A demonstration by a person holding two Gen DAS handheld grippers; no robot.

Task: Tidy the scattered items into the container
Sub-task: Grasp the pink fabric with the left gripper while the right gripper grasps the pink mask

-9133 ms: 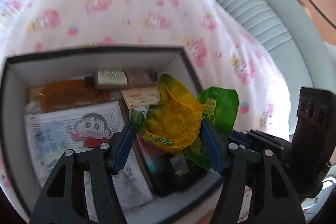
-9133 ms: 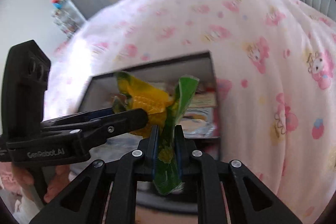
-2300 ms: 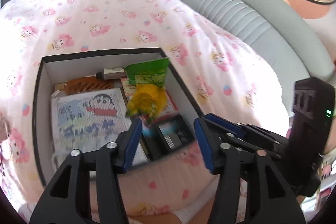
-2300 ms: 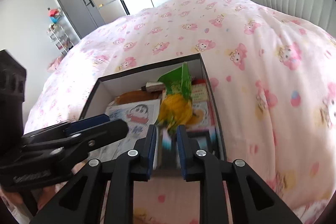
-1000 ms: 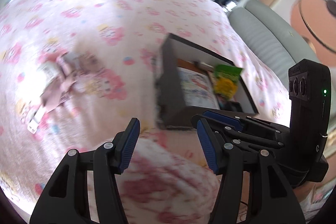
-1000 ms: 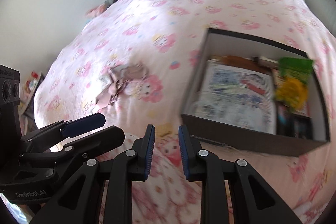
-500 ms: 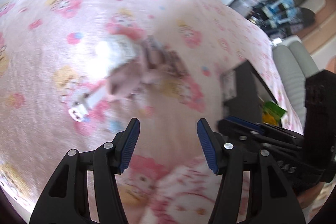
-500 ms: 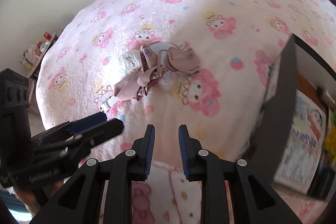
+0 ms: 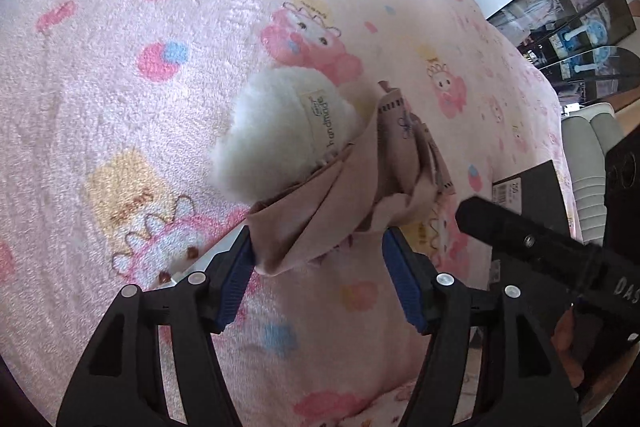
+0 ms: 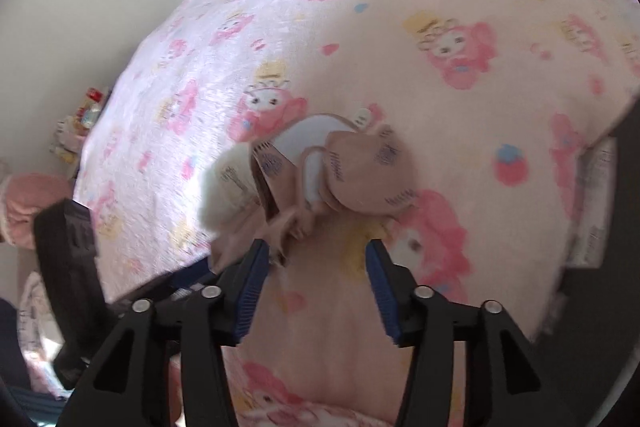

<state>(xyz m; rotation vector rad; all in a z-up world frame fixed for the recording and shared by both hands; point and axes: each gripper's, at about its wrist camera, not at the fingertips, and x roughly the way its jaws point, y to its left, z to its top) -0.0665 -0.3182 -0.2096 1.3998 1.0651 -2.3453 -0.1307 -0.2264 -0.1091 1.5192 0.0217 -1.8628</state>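
Observation:
A beige-pink patterned cloth bundle [image 9: 352,203] lies on the pink cartoon blanket with a white fluffy pouch [image 9: 280,135] tagged "handmade" beside it. My left gripper [image 9: 320,275] is open, its jaws on either side of the near end of the cloth. The same cloth [image 10: 360,167] and white pouch [image 10: 224,191] show in the right wrist view. My right gripper [image 10: 312,279] is open just in front of the cloth, not touching it. The black box [image 9: 532,187], the container, shows only as a corner at the right.
The pink blanket [image 9: 120,47] covers the bed all around. The right gripper's body [image 9: 560,247] crosses the left wrist view at the right. The box's dark wall [image 10: 616,207] fills the right edge of the right wrist view. A grey sofa [image 9: 592,155] stands beyond the box.
Both grippers have moved away from the box and come close to the cloth bundle. The right gripper's jaws have opened wide. The left jaws now straddle the cloth's near end.

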